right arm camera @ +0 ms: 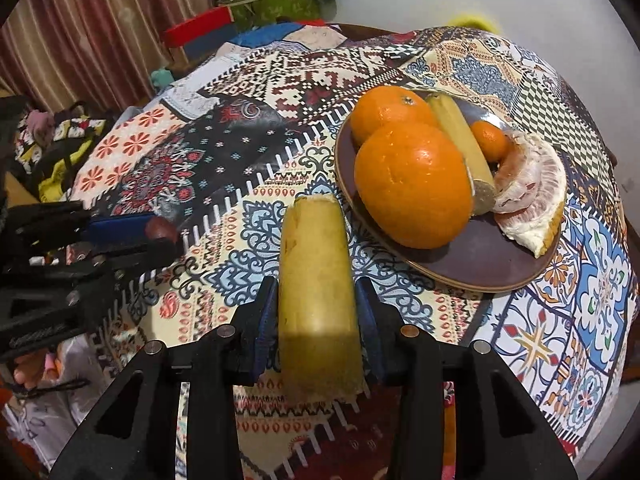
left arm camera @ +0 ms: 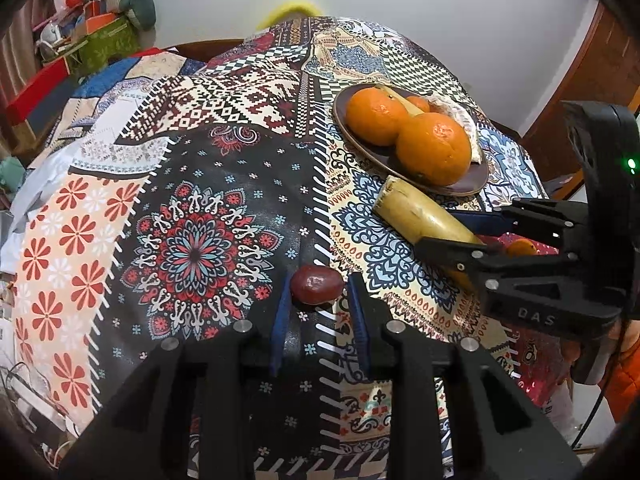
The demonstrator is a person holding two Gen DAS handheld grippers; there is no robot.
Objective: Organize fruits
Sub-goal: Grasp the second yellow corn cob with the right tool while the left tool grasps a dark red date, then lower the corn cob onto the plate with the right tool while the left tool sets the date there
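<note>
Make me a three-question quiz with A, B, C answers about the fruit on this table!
1. Where is the plate?
A. On the patterned tablecloth
B. On a chair
C. On the floor

2. How many big oranges lie on the plate?
A. None
B. Two
C. Five

3. What is the right gripper doing?
A. Hanging open over nothing
B. Holding a spoon
C. Gripping a banana piece

Answers:
1. A, the plate sits on the cloth.
2. B, two large oranges lie side by side, next to a smaller one.
3. C, both blue pads press the banana piece's sides.

The left gripper has a dark red fruit between its tips.
</note>
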